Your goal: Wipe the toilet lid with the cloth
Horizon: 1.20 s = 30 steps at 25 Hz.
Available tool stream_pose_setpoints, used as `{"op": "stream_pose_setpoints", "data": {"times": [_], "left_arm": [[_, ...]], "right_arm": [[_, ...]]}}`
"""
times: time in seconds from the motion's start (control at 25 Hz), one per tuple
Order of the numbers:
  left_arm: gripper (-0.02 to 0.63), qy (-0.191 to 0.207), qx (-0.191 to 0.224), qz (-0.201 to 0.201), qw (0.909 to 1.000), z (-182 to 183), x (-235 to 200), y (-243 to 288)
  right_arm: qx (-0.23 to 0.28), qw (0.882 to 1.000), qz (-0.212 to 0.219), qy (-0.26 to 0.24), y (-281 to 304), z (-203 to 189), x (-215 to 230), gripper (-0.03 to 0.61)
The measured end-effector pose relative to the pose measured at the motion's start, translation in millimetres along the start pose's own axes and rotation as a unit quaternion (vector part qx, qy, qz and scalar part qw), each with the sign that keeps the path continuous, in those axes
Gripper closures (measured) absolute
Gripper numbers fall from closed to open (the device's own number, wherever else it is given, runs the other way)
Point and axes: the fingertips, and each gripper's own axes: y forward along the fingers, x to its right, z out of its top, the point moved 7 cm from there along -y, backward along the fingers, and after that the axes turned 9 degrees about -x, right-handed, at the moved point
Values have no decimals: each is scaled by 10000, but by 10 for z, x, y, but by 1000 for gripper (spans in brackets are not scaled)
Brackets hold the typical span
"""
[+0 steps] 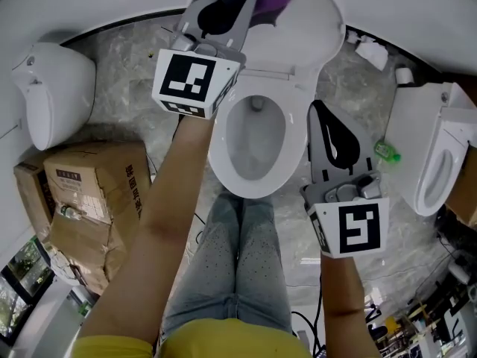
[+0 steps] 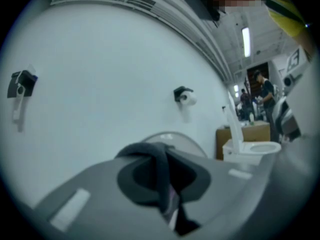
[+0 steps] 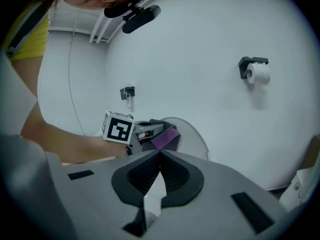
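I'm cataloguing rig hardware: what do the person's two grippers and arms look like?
Both the left gripper and right gripper are grey two-jaw tools with black pads, each bearing a white cube of black square markers. Forearms bare; yellow top worn.

We get bright, even light; a lamp (image 2: 245, 41) glares up right of the lid (image 2: 187, 142); gripper views bulge, corners black.

The person wears a yellow shirt (image 1: 223, 343) and dark-speckled grey jeans (image 1: 238, 259).
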Motion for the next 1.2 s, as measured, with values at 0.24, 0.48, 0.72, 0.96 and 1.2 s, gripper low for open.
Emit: {"op": "stream_pose_setpoints", "data": {"times": [0.24,0.48,0.72,0.96,1.2], "left_arm": [[597,55,-87,225,9997,-160,-145,159],[597,536,-244,876,9944,-289,-286,4],[597,361,-187,1280,9909,-339,-328,-36],[597,504,-5,591,9970,-135,206,420],[597,811,11,-383,9960,-81,786,823]], "right_arm": [[-84,9999,30,-57,6,-76,53,563],[-112,9999,22,-25,-6,-122,107,563],[-167,9998,-134,38,-44,-189,228,563],[-315,9990,-306,-23,-2,-265,318,563],[-424,9982,-431,37,262,-358,397,563]]}}
